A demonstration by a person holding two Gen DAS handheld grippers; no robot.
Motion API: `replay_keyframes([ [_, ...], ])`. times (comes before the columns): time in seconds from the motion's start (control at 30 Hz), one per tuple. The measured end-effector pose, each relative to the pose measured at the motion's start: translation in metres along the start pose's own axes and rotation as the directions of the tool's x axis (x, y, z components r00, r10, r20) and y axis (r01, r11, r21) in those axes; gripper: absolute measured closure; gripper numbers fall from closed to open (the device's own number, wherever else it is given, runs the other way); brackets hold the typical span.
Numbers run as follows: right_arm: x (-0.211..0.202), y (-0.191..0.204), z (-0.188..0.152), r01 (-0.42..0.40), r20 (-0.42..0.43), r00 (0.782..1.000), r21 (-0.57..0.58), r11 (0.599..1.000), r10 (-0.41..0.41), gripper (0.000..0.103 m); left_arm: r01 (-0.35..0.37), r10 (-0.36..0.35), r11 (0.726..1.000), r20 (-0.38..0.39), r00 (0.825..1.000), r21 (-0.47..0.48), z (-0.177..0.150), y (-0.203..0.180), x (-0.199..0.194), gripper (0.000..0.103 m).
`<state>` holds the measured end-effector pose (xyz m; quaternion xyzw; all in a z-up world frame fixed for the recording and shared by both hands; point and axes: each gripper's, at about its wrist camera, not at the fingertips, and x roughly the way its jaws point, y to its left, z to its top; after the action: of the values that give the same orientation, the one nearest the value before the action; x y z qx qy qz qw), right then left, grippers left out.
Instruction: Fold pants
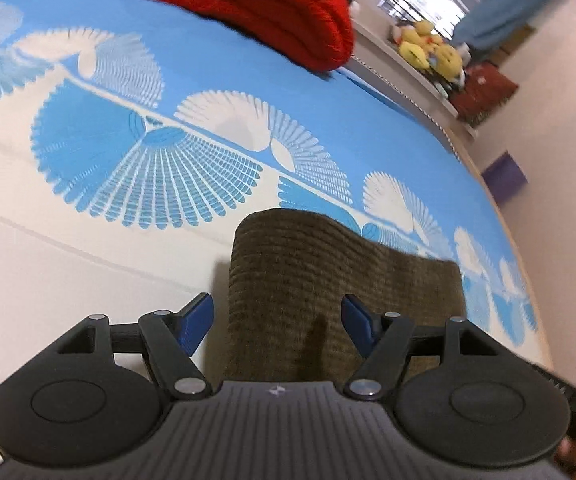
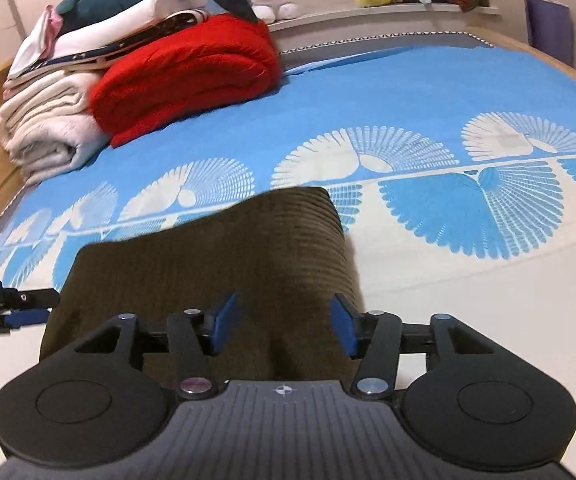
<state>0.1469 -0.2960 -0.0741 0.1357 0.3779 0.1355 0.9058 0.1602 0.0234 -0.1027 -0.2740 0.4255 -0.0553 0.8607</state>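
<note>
Bed sheet (image 2: 428, 80): folded pants (image 2: 215, 256), both grippers (image 1: 276, 322) (image 2: 283, 326) open.

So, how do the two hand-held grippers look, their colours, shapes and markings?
Both look alike. The left hand-held gripper has blue fingers on black link arms with silver pins, two round black discs and a ribbed grey body bearing a small crosshair mark. The right hand-held gripper has the same build. Seen from the right wrist, the left one's black side carries white lettering.
</note>
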Motion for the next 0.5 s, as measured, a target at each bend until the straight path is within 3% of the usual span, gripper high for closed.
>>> replay_keyframes([
  [0.13, 0.019, 0.011, 0.005, 0.013, -0.004, 1.0, -0.046, 0.999, -0.013, 0.049, 0.005, -0.005, 1.0, -0.001, 1.0, -0.015, 0.006, 0.008, 0.001, 0.03],
  [0.2, 0.022, 0.018, 0.008, 0.039, 0.002, 0.999, -0.056, 0.998, -0.039, 0.049, 0.015, -0.015, 1.0, -0.007, 1.0, -0.017, 0.005, 0.01, 0.005, 0.036],
  [0.23, 0.026, 0.018, 0.01, 0.048, 0.004, 0.999, -0.05, 0.998, -0.048, 0.049, 0.017, -0.017, 1.0, -0.01, 1.0, -0.012, 0.006, 0.01, 0.009, 0.048],
  [0.27, 0.026, 0.017, 0.01, 0.055, 0.009, 0.998, -0.043, 0.998, -0.055, 0.049, 0.007, -0.007, 1.0, -0.005, 1.0, 0.011, 0.007, 0.008, 0.011, 0.063],
  [0.33, 0.031, 0.017, 0.012, 0.079, 0.018, 0.997, -0.031, 0.996, -0.078, 0.049, -0.006, 0.003, 0.992, 0.025, 1.0, 0.128, 0.011, -0.003, 0.01, 0.08],
  [0.43, 0.034, 0.016, 0.015, 0.118, 0.051, 0.992, -0.022, 0.993, -0.117, 0.049, 0.005, -0.043, 0.962, 0.132, 0.99, 0.274, 0.016, -0.027, -0.014, 0.085],
  [0.5, 0.037, 0.015, 0.015, 0.155, 0.066, 0.986, -0.029, 0.987, -0.153, 0.049, -0.031, -0.024, 0.955, 0.178, 0.984, 0.296, 0.016, -0.03, -0.019, 0.085],
])
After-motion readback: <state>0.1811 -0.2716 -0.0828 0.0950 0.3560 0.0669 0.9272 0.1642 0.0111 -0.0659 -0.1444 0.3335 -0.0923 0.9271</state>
